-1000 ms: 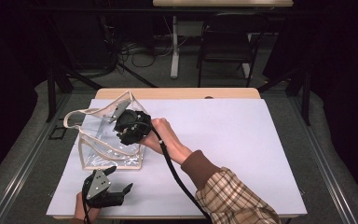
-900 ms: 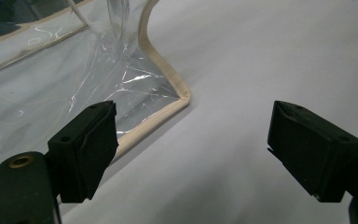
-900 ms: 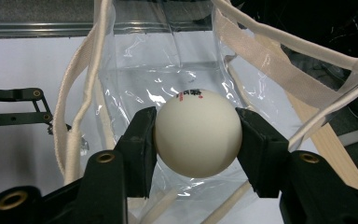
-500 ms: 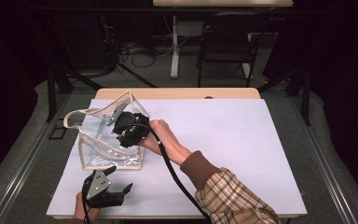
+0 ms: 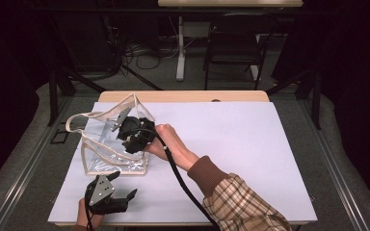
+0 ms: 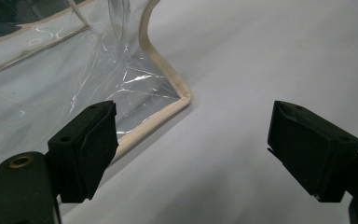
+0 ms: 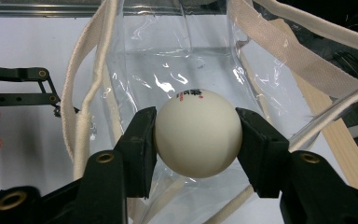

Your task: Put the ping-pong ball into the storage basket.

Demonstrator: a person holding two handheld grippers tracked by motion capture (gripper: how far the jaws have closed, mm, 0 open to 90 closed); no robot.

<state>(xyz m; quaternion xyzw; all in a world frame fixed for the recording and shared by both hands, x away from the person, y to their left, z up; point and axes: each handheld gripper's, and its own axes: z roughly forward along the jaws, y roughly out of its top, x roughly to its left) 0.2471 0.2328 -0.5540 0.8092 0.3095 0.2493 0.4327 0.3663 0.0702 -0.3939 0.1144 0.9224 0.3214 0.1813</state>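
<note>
A white ping-pong ball (image 7: pixel 197 133) with small red and black print is clamped between the black jaws of my right gripper (image 7: pixel 196 140), held over the open mouth of a clear plastic tote bag (image 7: pixel 177 51) with beige trim. From above, the right gripper (image 5: pixel 134 134) sits at the bag (image 5: pixel 106 144) opening, on the left part of the table. My left gripper (image 5: pixel 107 196) rests near the table's front left edge, its jaws wide open with nothing between them. The bag's bottom corner (image 6: pixel 168 98) lies just beyond the left gripper (image 6: pixel 191 149).
A white sheet (image 5: pixel 250 144) covers the table, with a strip of bare wood (image 5: pixel 183 96) at the far edge. The bag's beige handles (image 5: pixel 77 120) stick out leftward. A black cable (image 5: pixel 178 178) trails from the right gripper along the plaid sleeve (image 5: pixel 241 207). A chair (image 5: pixel 233 48) stands beyond the table.
</note>
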